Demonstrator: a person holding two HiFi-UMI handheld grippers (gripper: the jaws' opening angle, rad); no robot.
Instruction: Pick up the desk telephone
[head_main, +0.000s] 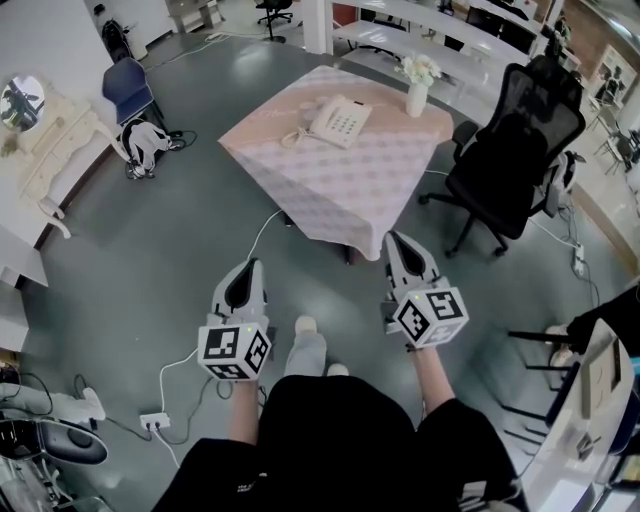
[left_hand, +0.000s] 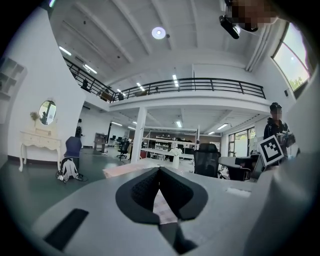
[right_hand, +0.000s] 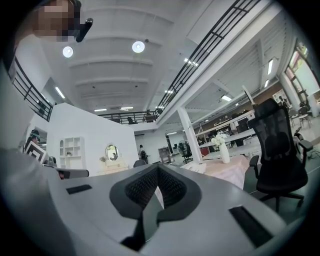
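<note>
The cream desk telephone (head_main: 338, 120) lies on a square table with a pink cloth (head_main: 350, 190), its coiled cord at its left. Both grippers hang low over the floor, well short of the table and apart from the phone. My left gripper (head_main: 250, 268) is shut and holds nothing; in the left gripper view its jaws (left_hand: 160, 170) meet with the table edge (left_hand: 125, 169) far beyond. My right gripper (head_main: 393, 242) is also shut and holds nothing. In the right gripper view (right_hand: 157, 167) the phone (right_hand: 196, 167) shows small on the distant table.
A white vase of flowers (head_main: 418, 85) stands on the table's far right corner. A black office chair (head_main: 515, 150) is right of the table. A blue chair (head_main: 128, 88) and a white bag (head_main: 145, 142) are at the left. Cables (head_main: 185, 370) lie on the floor.
</note>
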